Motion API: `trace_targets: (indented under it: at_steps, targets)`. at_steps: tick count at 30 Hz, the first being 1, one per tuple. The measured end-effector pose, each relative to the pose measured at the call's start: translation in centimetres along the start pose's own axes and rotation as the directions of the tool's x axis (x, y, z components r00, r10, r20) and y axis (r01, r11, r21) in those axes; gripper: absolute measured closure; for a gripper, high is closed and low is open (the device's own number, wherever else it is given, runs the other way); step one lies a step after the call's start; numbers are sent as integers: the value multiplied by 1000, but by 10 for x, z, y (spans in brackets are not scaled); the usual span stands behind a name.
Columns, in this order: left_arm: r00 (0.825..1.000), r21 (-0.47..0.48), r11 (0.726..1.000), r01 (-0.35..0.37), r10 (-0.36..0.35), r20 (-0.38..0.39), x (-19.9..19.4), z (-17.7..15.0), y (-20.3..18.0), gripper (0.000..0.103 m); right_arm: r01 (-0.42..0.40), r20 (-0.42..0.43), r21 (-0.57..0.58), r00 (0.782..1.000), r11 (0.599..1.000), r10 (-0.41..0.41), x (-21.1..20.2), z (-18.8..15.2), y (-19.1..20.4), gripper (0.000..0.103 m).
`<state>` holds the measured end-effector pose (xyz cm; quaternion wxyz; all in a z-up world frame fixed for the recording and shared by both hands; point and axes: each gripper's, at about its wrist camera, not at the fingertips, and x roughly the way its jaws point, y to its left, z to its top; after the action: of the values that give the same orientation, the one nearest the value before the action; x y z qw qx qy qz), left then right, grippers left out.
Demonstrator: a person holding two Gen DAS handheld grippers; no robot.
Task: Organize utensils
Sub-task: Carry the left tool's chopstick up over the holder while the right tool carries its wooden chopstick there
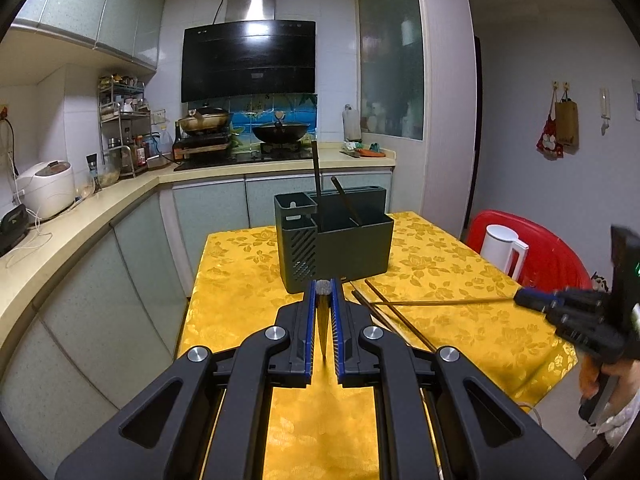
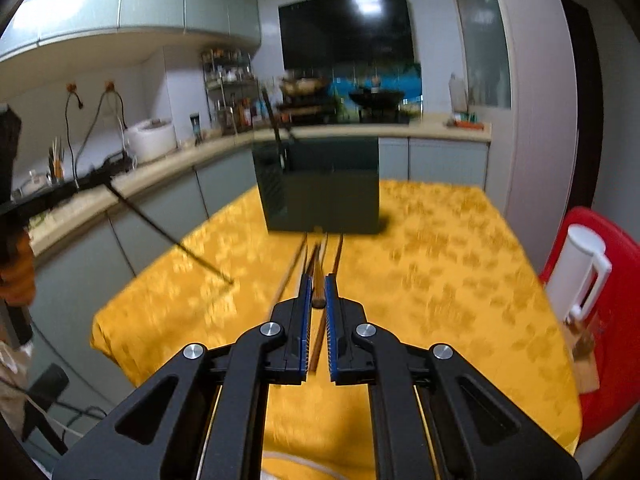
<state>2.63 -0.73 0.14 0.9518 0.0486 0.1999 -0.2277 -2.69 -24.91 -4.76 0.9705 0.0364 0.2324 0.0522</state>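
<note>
A dark green utensil holder [image 1: 334, 236] stands on the yellow tablecloth [image 1: 440, 280], with two dark chopsticks upright in it; it also shows in the right wrist view [image 2: 320, 188]. My left gripper [image 1: 323, 292] is shut on a chopstick [image 1: 322, 332], which hangs down over the table's left side in the right wrist view [image 2: 168, 236]. My right gripper [image 2: 319, 284] is shut on a brown chopstick [image 2: 318, 276]; from the left wrist view [image 1: 524, 298] that chopstick [image 1: 440, 302] reaches leftward. Several loose chopsticks [image 2: 336, 256] lie in front of the holder.
A red chair [image 1: 552, 256] with a white kettle [image 1: 502, 250] stands right of the table. A kitchen counter [image 1: 80, 216] with a rice cooker [image 1: 46, 188] runs along the left. Stove and pans sit behind the holder.
</note>
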Motion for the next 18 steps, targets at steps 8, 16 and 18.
trace_targets:
  at_steps: [8,16,18]
  targets:
    - [1000,7,1000,-5,5,1,5,10,1,96,-34,79,-23,996,999,36,-2,40,4,96]
    - [1000,30,999,-21,21,0,13,24,1,96,-62,98,-46,993,997,66,11,65,11,96]
    - [1000,37,999,-25,25,1,16,27,2,96,-68,98,-50,993,996,72,16,73,10,96]
